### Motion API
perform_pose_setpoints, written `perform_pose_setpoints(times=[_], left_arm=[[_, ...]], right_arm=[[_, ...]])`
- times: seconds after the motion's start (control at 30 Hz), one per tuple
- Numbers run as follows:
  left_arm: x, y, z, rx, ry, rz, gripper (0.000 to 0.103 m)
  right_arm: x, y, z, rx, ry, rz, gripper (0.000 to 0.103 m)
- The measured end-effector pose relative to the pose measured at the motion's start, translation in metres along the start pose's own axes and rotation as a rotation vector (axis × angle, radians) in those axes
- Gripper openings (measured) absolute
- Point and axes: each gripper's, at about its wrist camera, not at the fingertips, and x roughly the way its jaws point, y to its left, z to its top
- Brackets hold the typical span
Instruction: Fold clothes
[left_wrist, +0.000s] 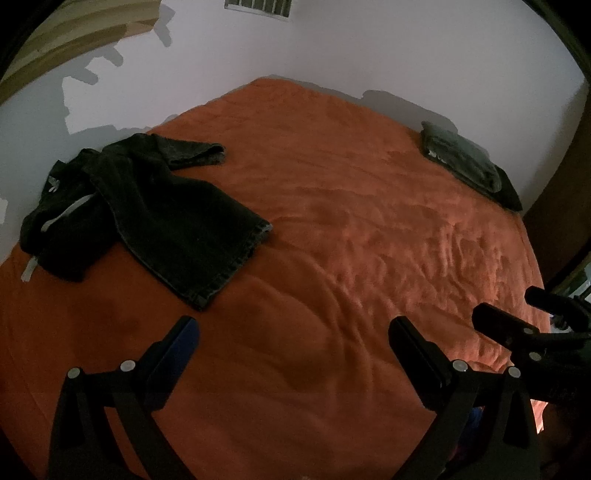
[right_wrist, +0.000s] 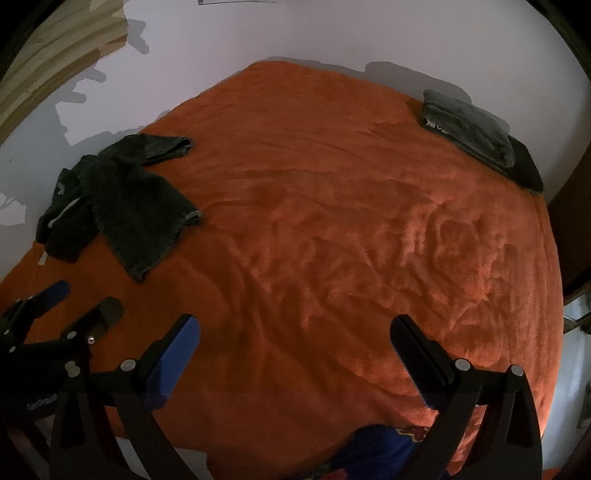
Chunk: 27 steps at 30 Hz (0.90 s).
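Nearby, folded grey stack (right_wrist: 476, 133) far corner, orange blanket (right_wrist: 332, 240) bare between

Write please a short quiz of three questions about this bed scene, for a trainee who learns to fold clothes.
1. True or false: the left tongs are shut on the dark jeans.
2. Where does the folded grey stack lie on the orange bedspread?
A. far right corner, by the wall
B. between the right tongs
C. on top of the jeans
3. Fill the gap: the jeans lie crumpled on the ____ side of the bed.

Key
1. False: both tongs are open, with nothing between them.
2. A
3. left
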Motion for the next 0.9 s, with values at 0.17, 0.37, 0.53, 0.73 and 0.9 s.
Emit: perform_pose_setpoints(times=[0.17,0.37,0.53,0.73,0.9], left_arm=[[0.0013,0.0027,-0.0007,-0.003,-0.006,0.007,0.103],[0.0006,-0.0043,-0.0031,-0.02,-0.012,0.019,0.103],[0.0013,-0.0058,-0.0036,-0.019,-0.012,0.017,0.103],[0.0001,-0.0011,-0.0007,-0.018,-0.01,0.01,0.103],[0.0002,0.0006,-0.0012,-0.025,-0.017,0.017,0.103]], right_arm=[[-0.0044,-0.0079,-0.0006,-0.009,-0.03,-0.004,0.103],[0.0008,0.0006,0.0023,-0.018,0.0,-0.034,0.103],[0.0021,0.0004,0.0019,-0.01,0.004,-0.028,0.103],[0.0019,-0.0017,0.0004,-0.01,0.003,-0.02,0.103],[0.0028,-0.0038,-0.001,-0.009,0.004,-0.018,0.103]])
